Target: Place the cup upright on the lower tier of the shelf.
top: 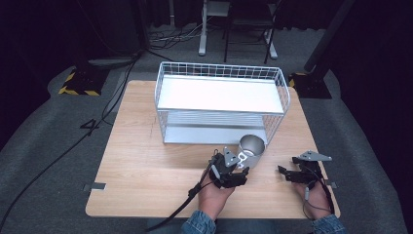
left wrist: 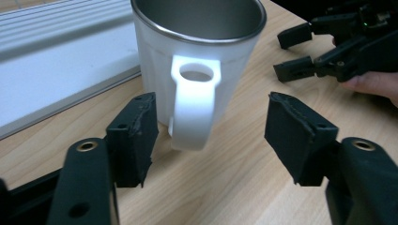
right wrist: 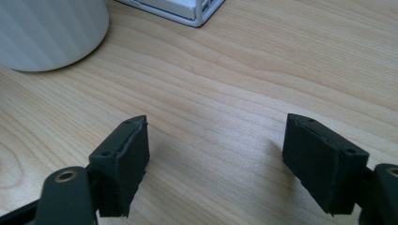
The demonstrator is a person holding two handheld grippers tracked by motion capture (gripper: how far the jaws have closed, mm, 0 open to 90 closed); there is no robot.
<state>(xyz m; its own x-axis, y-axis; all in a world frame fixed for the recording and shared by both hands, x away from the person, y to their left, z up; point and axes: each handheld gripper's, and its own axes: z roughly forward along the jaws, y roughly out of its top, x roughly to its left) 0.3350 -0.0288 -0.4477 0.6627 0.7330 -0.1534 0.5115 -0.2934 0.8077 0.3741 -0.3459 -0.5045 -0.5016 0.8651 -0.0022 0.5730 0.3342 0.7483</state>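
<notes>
Left gripper (left wrist: 211, 136), jaws spread wide, flanks the handle (left wrist: 195, 101) of a white mug (left wrist: 197, 61) without touching it; the handle faces the gripper. The mug stands upright on the wooden table (top: 146, 165), just in front of the near right corner of a white wire shelf rack (top: 221, 100). Right gripper (right wrist: 216, 159), also wide open and empty, rests over bare table to the right of the mug.

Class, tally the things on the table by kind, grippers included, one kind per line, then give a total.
Mug: 1
Wire rack: 1
Grippers: 2, left gripper and right gripper, both open
Total: 4
</notes>
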